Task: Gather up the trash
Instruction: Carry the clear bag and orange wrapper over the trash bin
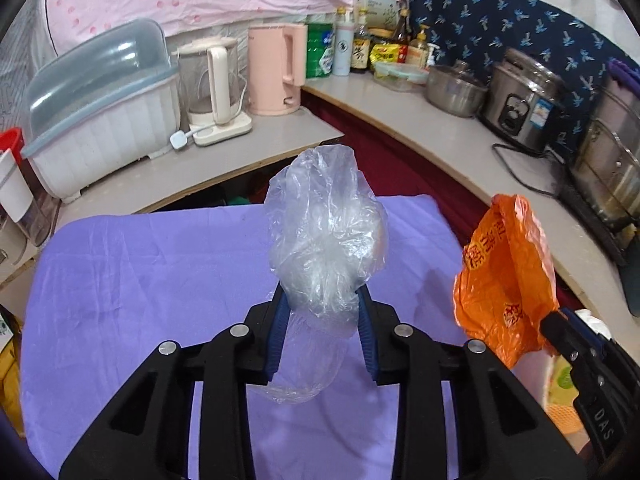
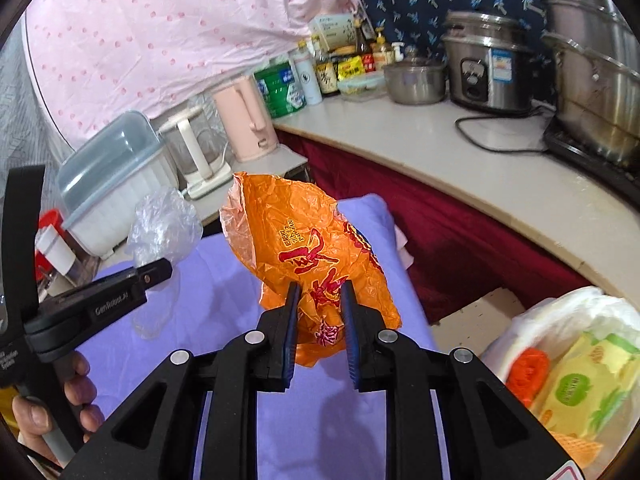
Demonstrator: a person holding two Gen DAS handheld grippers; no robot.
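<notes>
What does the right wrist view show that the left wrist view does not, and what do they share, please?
Only the right wrist view shows the person's hand on the left claw's handle and the white-lined trash bin holding a yellow-green packet. Only the left wrist view shows the clear bag pinched in the left claw from behind. Both show the orange bag in the right claw, the purple cloth and the pink kettle.

crinkled glossy orange bag (image 2: 304, 256), clear film bag (image 1: 326, 232) — thin plastic
</notes>
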